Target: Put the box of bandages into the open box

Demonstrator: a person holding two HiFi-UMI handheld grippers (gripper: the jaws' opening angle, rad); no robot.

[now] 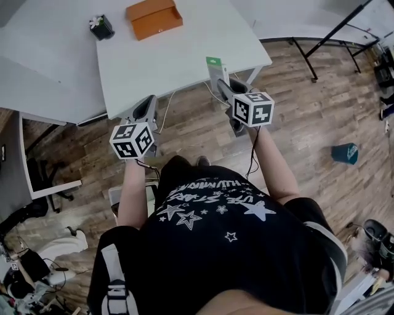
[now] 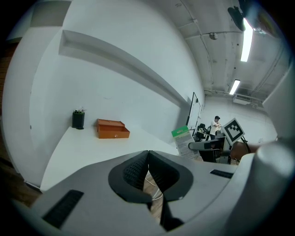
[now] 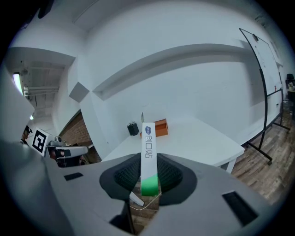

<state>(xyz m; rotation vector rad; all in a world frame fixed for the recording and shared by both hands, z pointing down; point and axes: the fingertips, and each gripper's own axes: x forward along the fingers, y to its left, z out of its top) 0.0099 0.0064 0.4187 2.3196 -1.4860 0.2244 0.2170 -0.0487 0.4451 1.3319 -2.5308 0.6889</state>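
Note:
My right gripper point(image 3: 148, 177) is shut on the box of bandages point(image 3: 148, 154), a flat white box with a green end, standing upright between the pads. In the head view the bandage box point(image 1: 215, 72) sticks up from the right gripper point(image 1: 223, 86) at the near edge of the white table point(image 1: 184, 55). The open orange box point(image 1: 154, 17) sits at the table's far side, also seen as the orange box point(image 2: 112, 129) and the orange box point(image 3: 160, 127). My left gripper point(image 2: 148, 171) is shut with nothing in it, and in the head view the left gripper point(image 1: 148, 107) hangs before the table edge.
A small dark pot point(image 1: 101, 27) stands left of the orange box. A second pale table point(image 1: 37, 74) adjoins on the left. Wooden floor lies below me, with a teal object point(image 1: 345, 152) at right, black stand legs point(image 1: 326, 43) at far right and white cables under the table.

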